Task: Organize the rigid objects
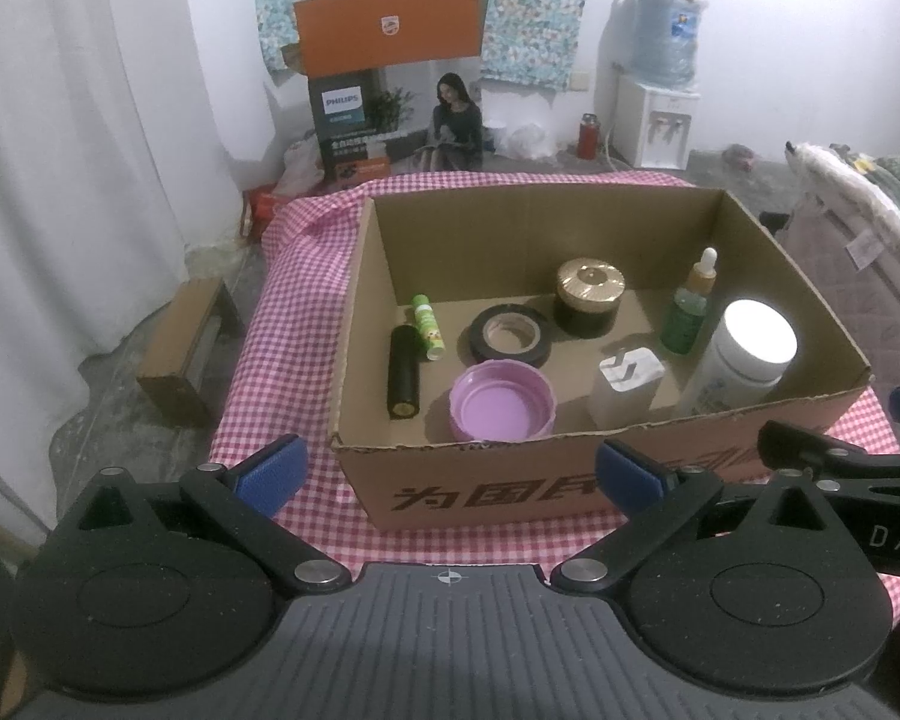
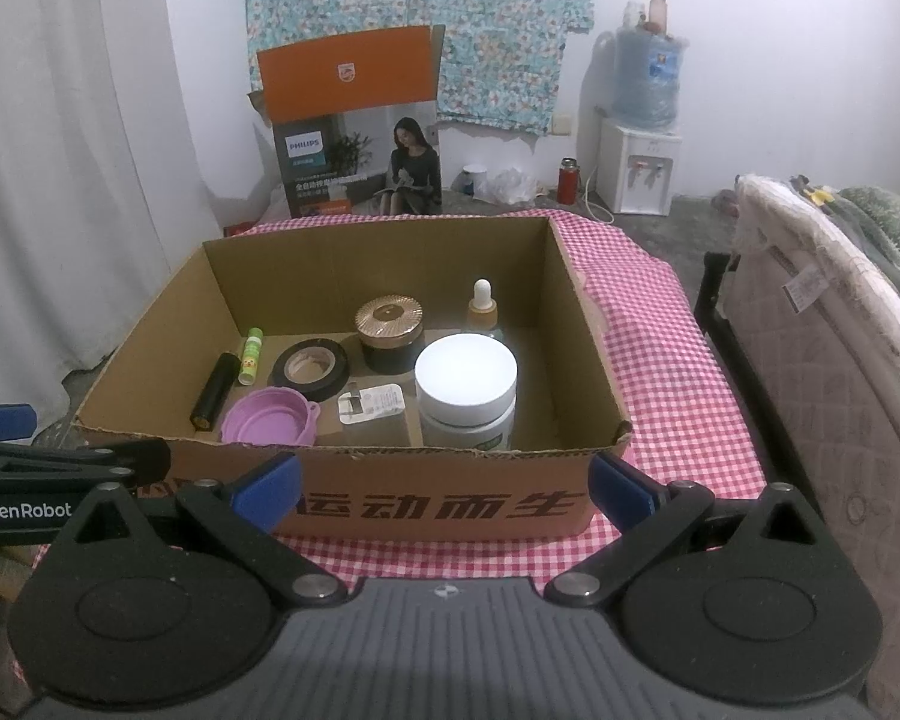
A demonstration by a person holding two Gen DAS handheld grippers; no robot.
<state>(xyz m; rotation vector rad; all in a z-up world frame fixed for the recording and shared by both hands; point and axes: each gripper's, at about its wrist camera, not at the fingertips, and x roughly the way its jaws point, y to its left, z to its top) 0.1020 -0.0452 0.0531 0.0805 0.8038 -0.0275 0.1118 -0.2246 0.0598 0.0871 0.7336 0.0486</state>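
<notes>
I hold both sets of fingers spread wide and empty just short of the cardboard box (image 2: pixel 390 504), my left gripper (image 1: pixel 447 468) and right gripper (image 2: pixel 444 480) side by side, presumably done or choosing. Inside the box, left to right: black tube (image 1: pixel 403 381), green stick (image 1: pixel 427 326), tape roll (image 1: pixel 510 336), purple lid (image 1: pixel 501 402), gold-lidded jar (image 1: pixel 588 297), charger (image 1: pixel 627 384), dropper bottle (image 1: pixel 690 306), white jar (image 1: pixel 744 354). Behind the box stands a "PHILIPS" carton (image 2: pixel 354 138); "GenRobot" marks my left gripper.
</notes>
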